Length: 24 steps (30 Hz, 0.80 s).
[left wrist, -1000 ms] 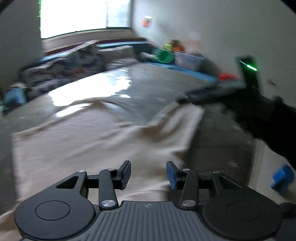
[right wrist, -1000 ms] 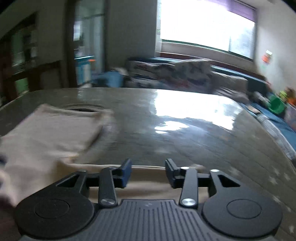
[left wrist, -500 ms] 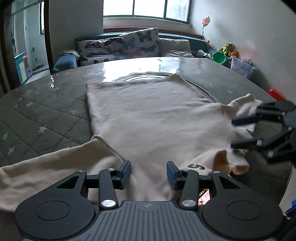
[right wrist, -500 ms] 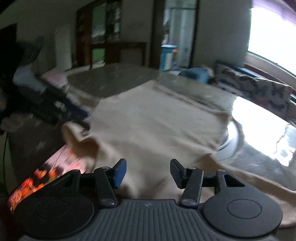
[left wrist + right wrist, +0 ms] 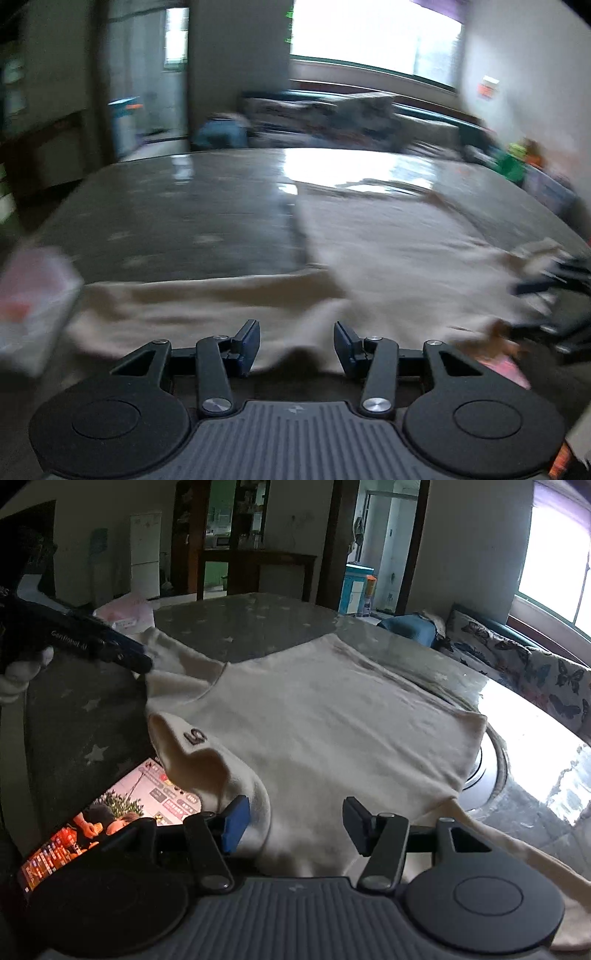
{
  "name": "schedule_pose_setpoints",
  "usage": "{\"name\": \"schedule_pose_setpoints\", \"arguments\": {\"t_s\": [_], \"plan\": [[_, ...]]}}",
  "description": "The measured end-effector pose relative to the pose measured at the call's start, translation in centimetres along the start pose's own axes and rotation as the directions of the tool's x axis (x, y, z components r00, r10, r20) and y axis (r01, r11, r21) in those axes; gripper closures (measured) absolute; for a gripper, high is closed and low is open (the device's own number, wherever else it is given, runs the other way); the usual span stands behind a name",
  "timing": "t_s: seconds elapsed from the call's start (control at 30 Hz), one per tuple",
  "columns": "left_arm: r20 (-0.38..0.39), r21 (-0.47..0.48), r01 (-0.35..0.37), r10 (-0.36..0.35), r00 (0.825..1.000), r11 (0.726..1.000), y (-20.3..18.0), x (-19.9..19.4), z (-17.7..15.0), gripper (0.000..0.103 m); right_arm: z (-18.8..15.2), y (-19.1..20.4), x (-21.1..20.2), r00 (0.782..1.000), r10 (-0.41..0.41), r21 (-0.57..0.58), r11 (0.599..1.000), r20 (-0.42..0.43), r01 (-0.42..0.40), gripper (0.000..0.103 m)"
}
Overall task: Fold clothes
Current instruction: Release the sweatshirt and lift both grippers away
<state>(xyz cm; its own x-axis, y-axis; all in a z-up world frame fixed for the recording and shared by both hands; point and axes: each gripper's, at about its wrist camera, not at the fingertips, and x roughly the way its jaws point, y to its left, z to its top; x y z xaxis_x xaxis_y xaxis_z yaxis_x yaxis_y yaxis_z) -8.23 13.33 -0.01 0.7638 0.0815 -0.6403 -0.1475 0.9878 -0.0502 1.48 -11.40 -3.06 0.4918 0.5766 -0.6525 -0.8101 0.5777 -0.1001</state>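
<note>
A cream long-sleeved shirt (image 5: pixel 332 723) lies spread flat on the table, its collar (image 5: pixel 192 738) with a small dark label turned toward the lower left. My right gripper (image 5: pixel 295 821) is open low over the shirt's near edge, with fabric lying under the gap. In the left wrist view, which is blurred, my left gripper (image 5: pixel 297 347) is open over a sleeve of the shirt (image 5: pixel 207 299). The right wrist view shows the left gripper (image 5: pixel 92 646) at the far left, its tip at the shirt's far sleeve. The right gripper (image 5: pixel 546 284) appears blurred at the right edge.
The table (image 5: pixel 243 624) has a grey star-patterned cover and a glass turntable (image 5: pixel 491 760) partly under the shirt. A phone (image 5: pixel 122 812) with a lit screen lies beside the collar. A pink packet (image 5: pixel 125 614) sits at the far left; a sofa (image 5: pixel 524 664) stands beyond.
Both views swung round. The left gripper has moved left to the shirt's sleeve and its view is blurred now. The right gripper has steadied over the shirt's near edge. Both stay open.
</note>
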Motion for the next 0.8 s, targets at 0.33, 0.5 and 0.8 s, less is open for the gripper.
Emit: {"name": "schedule_pose_setpoints", "arguments": {"t_s": [0.33,0.5,0.8], "plan": [[-0.087,-0.320,-0.312,0.300,0.950,0.895,7.2,0.5,0.1,0.044,0.1,-0.9,0.1,1.000,-0.007,0.049,0.999,0.007,0.006,0.045],[-0.133,-0.394,-0.346,0.319,0.938,0.851,8.6,1.8,-0.3,0.045,0.0,-1.1,0.1,1.000,-0.008,0.055,0.998,0.002,0.008,0.045],[-0.123,-0.429,-0.341,0.320,0.939,0.836,10.0,2.3,0.3,0.092,-0.3,-1.3,0.3,1.000,-0.010,0.067,0.998,0.000,0.010,0.044]]}}
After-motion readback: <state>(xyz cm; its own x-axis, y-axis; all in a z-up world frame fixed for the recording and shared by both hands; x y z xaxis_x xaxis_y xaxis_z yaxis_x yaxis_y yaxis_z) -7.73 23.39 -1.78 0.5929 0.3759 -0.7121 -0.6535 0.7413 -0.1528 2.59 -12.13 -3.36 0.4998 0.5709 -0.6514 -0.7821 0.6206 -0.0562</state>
